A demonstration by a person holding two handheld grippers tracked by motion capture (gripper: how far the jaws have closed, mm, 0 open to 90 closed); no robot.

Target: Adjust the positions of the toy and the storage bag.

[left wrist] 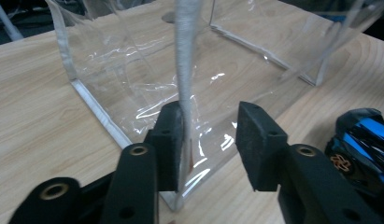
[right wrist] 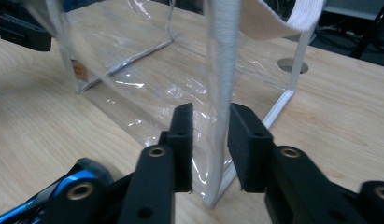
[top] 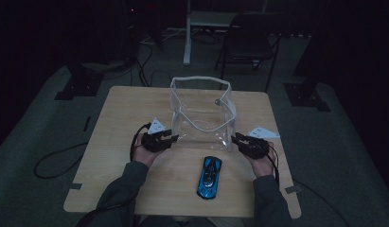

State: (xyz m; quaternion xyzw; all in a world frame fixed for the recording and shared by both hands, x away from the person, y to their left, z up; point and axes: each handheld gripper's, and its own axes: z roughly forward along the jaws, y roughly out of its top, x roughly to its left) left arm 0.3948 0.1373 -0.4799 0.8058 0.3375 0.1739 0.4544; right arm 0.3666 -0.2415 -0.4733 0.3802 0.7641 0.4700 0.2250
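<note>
— Where are your two claws just now?

— Both are at the clear plastic bag (top: 201,111), which stands upright and open-topped near the middle of the wooden table (top: 121,123). My left gripper (top: 169,138) is at the bag's near left corner, my right gripper (top: 237,139) at its near right corner.

— Are they gripping it?

— Not clamped, as far as I can make out. In the left gripper view the jaws stand apart; the bag's white-trimmed corner edge (left wrist: 186,88) lies against one pad, and the other pad is clear of it. In the right gripper view the jaws are also apart, but narrower, with the white corner edge (right wrist: 222,70) running up between them. It looks to be brushing one pad, though the dim light leaves me unsure of real contact.

— And the toy?

— The blue toy car (top: 209,177) lies on the table just in front of the bag, between my two hands, nearer my right. It touches neither claw.

— Anything else?

— A folding chair (top: 249,40) stands on the floor beyond the table.
</note>
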